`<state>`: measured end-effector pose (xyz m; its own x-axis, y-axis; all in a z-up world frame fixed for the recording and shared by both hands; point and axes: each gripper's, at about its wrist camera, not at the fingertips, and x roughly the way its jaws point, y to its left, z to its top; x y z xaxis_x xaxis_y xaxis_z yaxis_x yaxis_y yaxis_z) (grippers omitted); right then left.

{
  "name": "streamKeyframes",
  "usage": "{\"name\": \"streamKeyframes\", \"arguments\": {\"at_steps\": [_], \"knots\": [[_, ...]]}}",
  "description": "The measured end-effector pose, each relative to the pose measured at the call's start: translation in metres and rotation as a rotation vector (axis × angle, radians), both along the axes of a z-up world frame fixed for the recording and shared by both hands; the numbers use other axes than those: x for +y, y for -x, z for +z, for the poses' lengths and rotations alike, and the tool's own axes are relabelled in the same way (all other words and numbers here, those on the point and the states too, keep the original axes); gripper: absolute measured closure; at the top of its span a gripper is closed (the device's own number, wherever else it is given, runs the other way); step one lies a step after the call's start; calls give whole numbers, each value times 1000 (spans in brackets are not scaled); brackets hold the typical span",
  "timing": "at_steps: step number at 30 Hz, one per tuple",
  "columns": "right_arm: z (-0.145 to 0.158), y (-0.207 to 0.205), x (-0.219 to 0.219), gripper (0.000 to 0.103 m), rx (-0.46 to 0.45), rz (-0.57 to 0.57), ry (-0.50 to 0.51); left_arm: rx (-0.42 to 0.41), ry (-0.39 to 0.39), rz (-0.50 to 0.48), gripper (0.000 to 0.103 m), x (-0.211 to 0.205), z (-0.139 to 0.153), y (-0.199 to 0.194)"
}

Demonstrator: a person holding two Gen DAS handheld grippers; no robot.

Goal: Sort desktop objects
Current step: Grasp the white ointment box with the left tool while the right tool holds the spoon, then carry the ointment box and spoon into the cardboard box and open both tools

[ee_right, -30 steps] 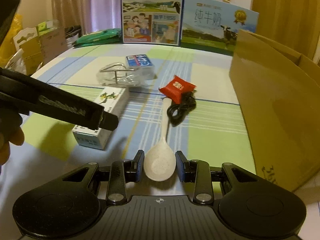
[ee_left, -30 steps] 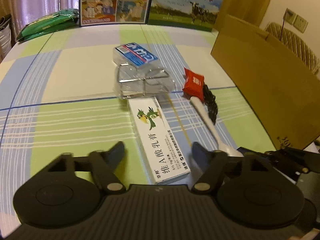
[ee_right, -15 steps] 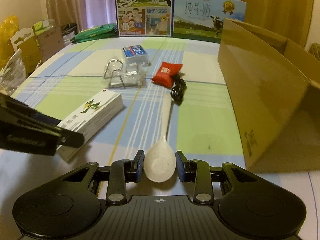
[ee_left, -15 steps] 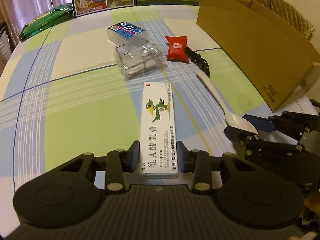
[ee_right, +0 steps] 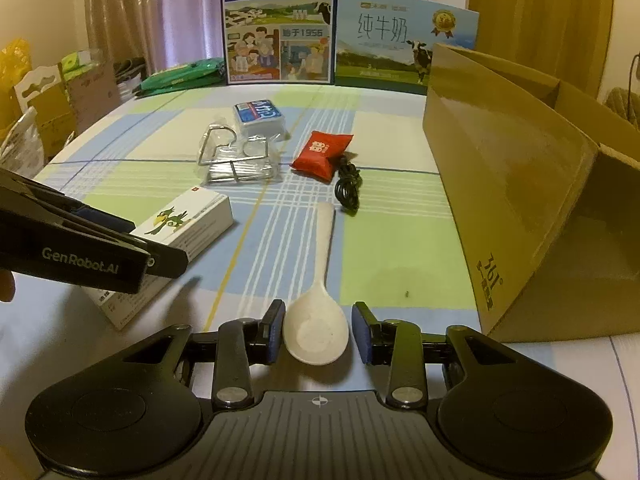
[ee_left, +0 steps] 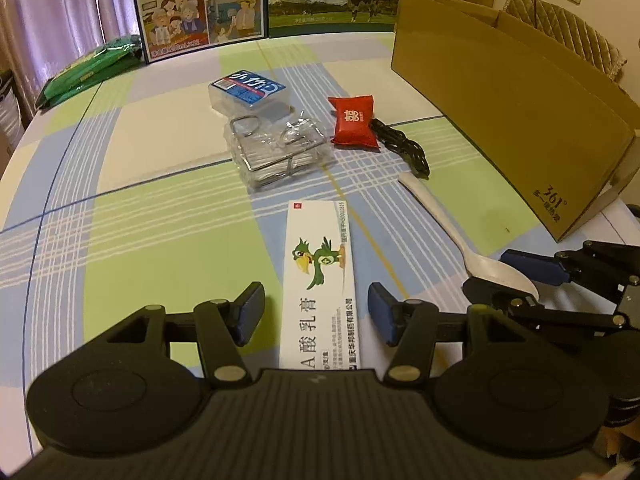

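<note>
My left gripper [ee_left: 316, 314] is open, and its blue pads stand apart on either side of a white ointment box with a green bird [ee_left: 320, 276], which lies flat on the checked tablecloth [ee_left: 160, 232]. My right gripper [ee_right: 319, 330] is shut on the bowl of a white spoon [ee_right: 318, 320], whose handle points away toward a black cable [ee_right: 347, 190]. The left gripper [ee_right: 132, 256] reaches over the ointment box [ee_right: 188, 224] in the right wrist view. The spoon [ee_left: 460, 240] and right gripper show at right in the left wrist view.
A red packet [ee_left: 354, 122], a clear bag with wire clips [ee_left: 276, 152] and a blue-labelled plastic case [ee_left: 248, 88] lie mid-table. A large open cardboard box [ee_right: 520, 184] stands at the right. Milk cartons [ee_right: 280, 24] and green packs [ee_right: 184, 76] line the far edge.
The left gripper closed on the ointment box half a second ago and has now opened, leaving the box on the cloth. The right gripper keeps the spoon and has barely moved.
</note>
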<state>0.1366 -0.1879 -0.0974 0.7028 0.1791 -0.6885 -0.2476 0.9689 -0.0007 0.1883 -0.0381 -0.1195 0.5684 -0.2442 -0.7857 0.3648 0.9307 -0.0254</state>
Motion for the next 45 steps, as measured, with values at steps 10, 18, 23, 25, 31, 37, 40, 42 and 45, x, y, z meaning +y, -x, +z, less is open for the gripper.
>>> {"name": "streamKeyframes", "arguments": {"at_steps": [10, 18, 23, 25, 31, 37, 40, 42, 45], "knots": [[2, 0, -1, 74, 8, -6, -4, 15, -34, -18, 70, -8, -8, 0], [6, 1, -4, 74, -1, -14, -24, -5, -22, -24, 70, -8, -3, 5], [10, 3, -3, 74, -25, -7, -18, -14, -6, -19, 70, -7, 1, 5], [12, 4, -1, 74, -39, 0, -10, -14, -3, -19, 70, -7, 1, 5], [19, 8, 2, 74, -82, 22, 4, -25, 11, -17, 70, -4, 8, 7], [22, 11, 5, 74, -105, 32, 14, -36, 22, -8, 70, -1, 14, 9], [27, 11, 8, 74, -126, 39, 22, -43, 26, -6, 70, 0, 19, 9], [31, 10, 8, 74, -134, 35, 19, -49, 28, -3, 70, 0, 23, 10], [40, 10, 7, 74, -152, 35, 20, -60, 33, 8, 70, 2, 31, 10]]}}
